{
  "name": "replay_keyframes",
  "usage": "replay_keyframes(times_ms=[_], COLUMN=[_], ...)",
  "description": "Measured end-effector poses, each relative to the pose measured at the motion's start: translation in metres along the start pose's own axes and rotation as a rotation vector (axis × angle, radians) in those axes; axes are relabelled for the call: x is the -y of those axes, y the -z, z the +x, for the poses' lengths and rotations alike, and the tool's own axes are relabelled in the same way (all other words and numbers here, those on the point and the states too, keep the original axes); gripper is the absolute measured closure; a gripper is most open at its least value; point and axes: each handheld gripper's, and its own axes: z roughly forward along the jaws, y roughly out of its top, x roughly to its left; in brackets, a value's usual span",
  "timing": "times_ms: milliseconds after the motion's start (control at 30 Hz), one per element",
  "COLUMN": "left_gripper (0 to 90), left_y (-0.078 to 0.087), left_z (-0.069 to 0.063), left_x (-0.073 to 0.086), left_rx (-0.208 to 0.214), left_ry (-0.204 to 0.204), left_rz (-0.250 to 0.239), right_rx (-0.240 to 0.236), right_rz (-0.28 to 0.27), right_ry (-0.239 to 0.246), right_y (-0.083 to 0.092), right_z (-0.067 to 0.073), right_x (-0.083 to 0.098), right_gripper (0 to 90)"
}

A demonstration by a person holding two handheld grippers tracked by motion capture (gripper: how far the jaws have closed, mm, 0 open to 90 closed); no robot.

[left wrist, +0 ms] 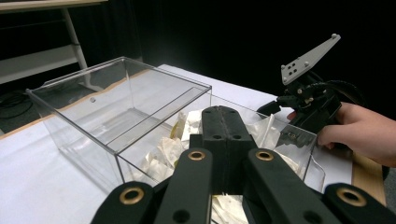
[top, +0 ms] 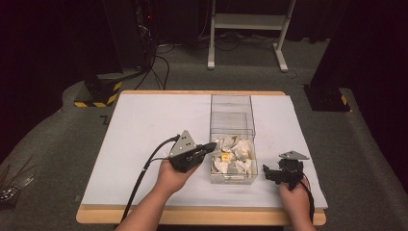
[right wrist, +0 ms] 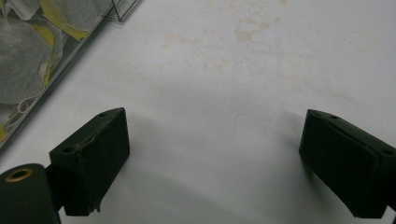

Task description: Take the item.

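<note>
- The table (top: 144, 125), covered in white sheet, carries one clear acrylic box (top: 232, 115) standing right of centre, with both grippers at its near end
- The box is split by a clear partition: the far compartment (left wrist: 107, 112) looks empty, while the near compartment (top: 234, 156) holds a loose heap of white packets (top: 238, 150), some with yellow patches; what the packets contain cannot be made out
- The left gripper (top: 210, 147) reaches over the near compartment's left wall, its jaws pressed together with nothing visibly between them, tips just above or among the packets
- The right gripper (top: 269, 173) rests on the sheet just right of the box, jaws spread wide and empty over bare sheet
- As a judgement, the work appears to be picking packets out of the near compartment, and it is at an early point: no packet lies outside the box, the heap seems untouched, and no grip is made yet
- What remains, by the look of it, is opening the left jaws, closing on one packet and lifting it clear
</note>
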Motion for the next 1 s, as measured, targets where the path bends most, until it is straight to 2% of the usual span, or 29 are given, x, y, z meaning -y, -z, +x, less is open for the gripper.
replay_keyframes(times_ms=[533, 1000], left_gripper=[90.0, 90.0], left_y=[0.018, 0.036], left_z=[0.011, 0.026], left_x=[-0.004, 0.002], left_rx=[-0.048, -0.098], left_ry=[-0.004, 0.002], left_rz=[-0.016, -0.011], right_rx=[0.0, 0.0], right_rz=[0.0, 0.0], right_ry=[0.0, 0.0], right_y=[0.0, 0.0], right_z=[0.0, 0.0], right_x=[0.0, 0.0], right_gripper=[8.2, 8.2])
